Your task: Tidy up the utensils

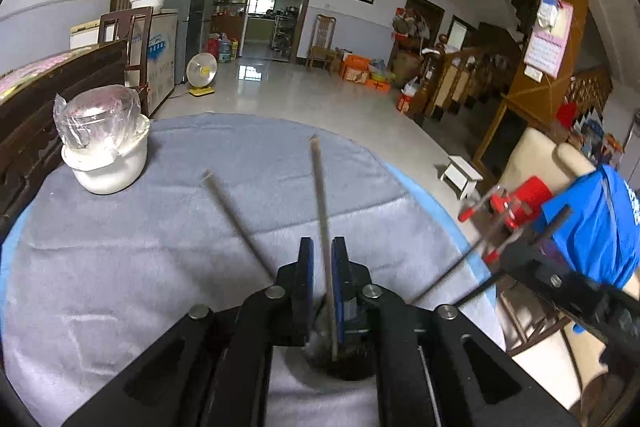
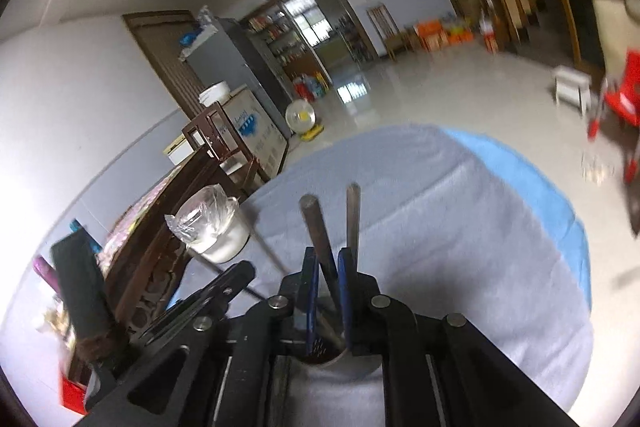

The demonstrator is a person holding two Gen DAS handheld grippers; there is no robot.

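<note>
From the left wrist, my left gripper (image 1: 322, 267) clamps a chopstick (image 1: 321, 195) pointing away over the grey cloth (image 1: 120, 267); another stick (image 1: 236, 215) leans left. From the right wrist, my right gripper (image 2: 328, 275) pinches a dark chopstick (image 2: 318, 231) rising from the holder cup (image 2: 340, 361) directly below; a second (image 2: 353, 219) stands alongside.

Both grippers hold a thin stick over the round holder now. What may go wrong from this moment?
The left gripper pinches its chopstick low, so the long upper part may swing or slip. The right gripper holds a dark stick beside a second stick, which it may knock. Both work over one small holder, so they might collide or tip it.
</note>
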